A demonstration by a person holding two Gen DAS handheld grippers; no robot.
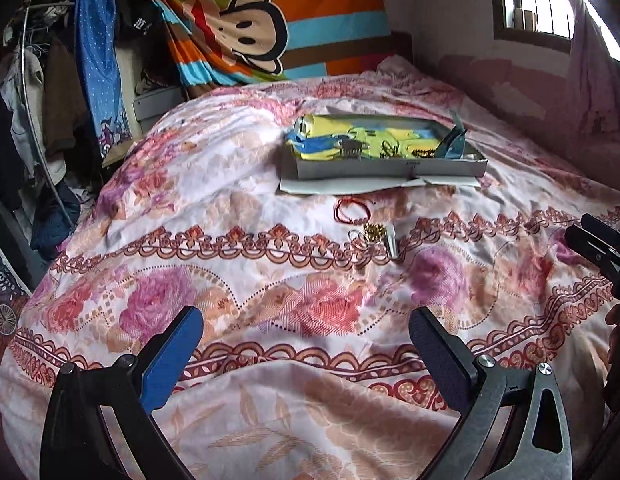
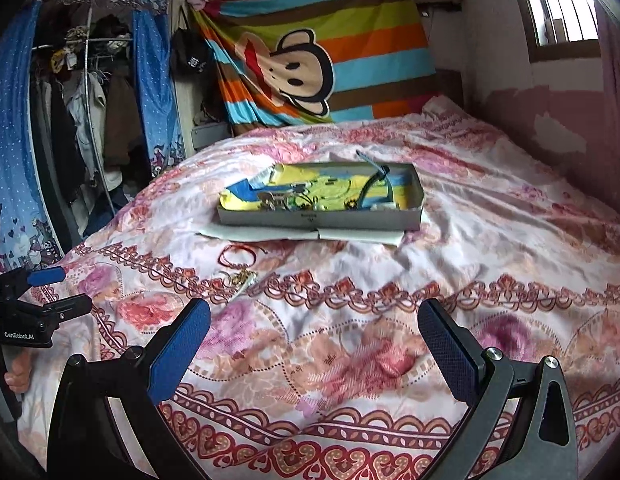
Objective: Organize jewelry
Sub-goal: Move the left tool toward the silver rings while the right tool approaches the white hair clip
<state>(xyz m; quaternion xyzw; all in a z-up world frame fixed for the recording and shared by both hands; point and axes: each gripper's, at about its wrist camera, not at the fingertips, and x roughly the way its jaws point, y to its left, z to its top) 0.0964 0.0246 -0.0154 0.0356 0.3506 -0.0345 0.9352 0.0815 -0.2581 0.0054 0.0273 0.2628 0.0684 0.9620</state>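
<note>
A shallow grey box [image 1: 386, 168] [image 2: 322, 218] lined with yellow and blue cloth sits on the floral bedspread and holds several jewelry pieces. In front of it lie a red cord bracelet [image 1: 352, 210] [image 2: 238, 256], a gold chain piece [image 1: 374, 232] [image 2: 242, 278], a ring [image 1: 360, 238] and a small silver piece [image 1: 392, 246]. My left gripper [image 1: 306, 332] is open and empty, well short of these items. My right gripper [image 2: 314, 324] is open and empty above the bedspread. The right gripper also shows at the left view's right edge [image 1: 598, 244], the left gripper at the right view's left edge [image 2: 50, 292].
White paper [image 1: 350, 184] [image 2: 302, 234] lies under the box. A striped monkey blanket [image 1: 270, 20] [image 2: 310, 60] hangs behind the bed. A clothes rack [image 1: 38, 120] [image 2: 82, 120] stands at left. A wall and window [image 1: 542, 8] are at right.
</note>
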